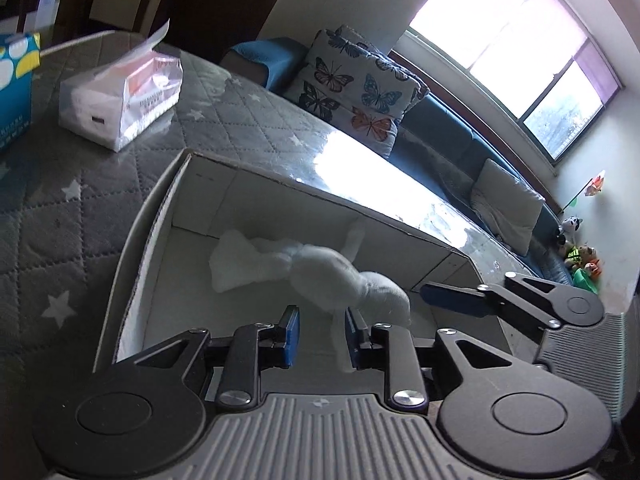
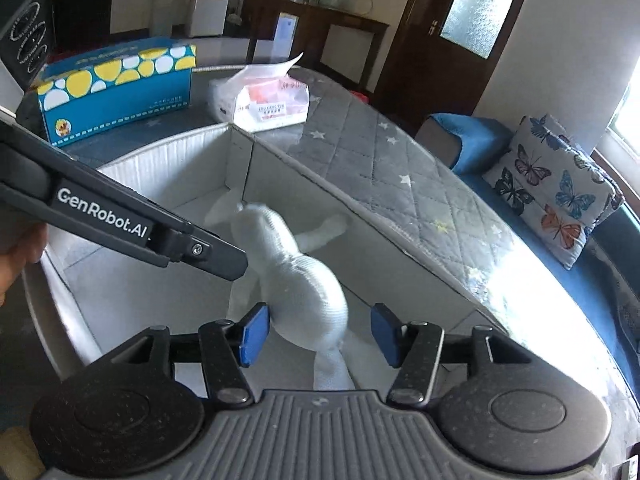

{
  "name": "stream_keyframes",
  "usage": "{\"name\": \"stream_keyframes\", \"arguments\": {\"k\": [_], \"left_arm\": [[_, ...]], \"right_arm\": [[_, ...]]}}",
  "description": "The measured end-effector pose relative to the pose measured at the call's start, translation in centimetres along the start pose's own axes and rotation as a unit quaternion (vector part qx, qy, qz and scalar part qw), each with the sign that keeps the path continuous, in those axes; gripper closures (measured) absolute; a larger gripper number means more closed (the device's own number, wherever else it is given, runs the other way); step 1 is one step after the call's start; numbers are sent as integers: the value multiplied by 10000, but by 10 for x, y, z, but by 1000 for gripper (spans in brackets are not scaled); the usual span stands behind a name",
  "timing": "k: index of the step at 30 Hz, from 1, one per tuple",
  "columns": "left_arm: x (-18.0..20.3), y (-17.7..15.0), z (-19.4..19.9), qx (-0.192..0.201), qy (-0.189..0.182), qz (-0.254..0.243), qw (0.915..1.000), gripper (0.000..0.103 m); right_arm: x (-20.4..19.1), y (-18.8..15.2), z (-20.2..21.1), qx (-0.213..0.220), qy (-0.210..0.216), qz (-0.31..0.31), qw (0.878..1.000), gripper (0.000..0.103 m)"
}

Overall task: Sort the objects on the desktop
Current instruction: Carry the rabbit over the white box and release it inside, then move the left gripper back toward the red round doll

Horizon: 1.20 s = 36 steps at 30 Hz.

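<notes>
Cloth (image 2: pixel 296 276) lies crumpled inside box (image 2: pixel 168 152), mid-floor. Left gripper (image 1: pixel 318 334) and right gripper (image 2: pixel 316 330) both spread, holding nothing. I judge release done; I lift both straight up, clear of box walls, without snagging cloth.

Home living room: blue sofa (image 1: pixel 440 128), butterfly cushion (image 1: pixel 352 84), window (image 1: pixel 520 40), wooden door (image 2: pixel 452 24).

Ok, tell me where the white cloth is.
The white cloth lies inside the cardboard box, between both open claws, with the tissue pack on the table beyond.
</notes>
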<state>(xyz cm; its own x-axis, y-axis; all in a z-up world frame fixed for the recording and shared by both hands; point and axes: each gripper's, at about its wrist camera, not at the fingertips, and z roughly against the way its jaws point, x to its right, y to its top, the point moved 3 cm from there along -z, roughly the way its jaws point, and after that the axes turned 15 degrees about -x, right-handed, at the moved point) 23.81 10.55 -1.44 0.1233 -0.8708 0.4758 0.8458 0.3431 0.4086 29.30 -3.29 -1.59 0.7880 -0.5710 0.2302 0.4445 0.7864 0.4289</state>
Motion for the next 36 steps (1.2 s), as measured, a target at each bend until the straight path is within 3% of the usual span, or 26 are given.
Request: {"name": "stream_keyframes", "arguments": {"k": [12,24,36], "left_arm": [[30,-28,26,112,120,-385,9991,76],[61,-77,47,85,20,-793,9968,74],[83,-115,63,117,-29,-1167,9931,72]], "right_arm": [[-2,-33,65,503,-167,-424,9977,42],[-14,-100,119,798,-258,-1004,9914,36],[-32,-174,138,812,-282,-1571,9838,30]]}}
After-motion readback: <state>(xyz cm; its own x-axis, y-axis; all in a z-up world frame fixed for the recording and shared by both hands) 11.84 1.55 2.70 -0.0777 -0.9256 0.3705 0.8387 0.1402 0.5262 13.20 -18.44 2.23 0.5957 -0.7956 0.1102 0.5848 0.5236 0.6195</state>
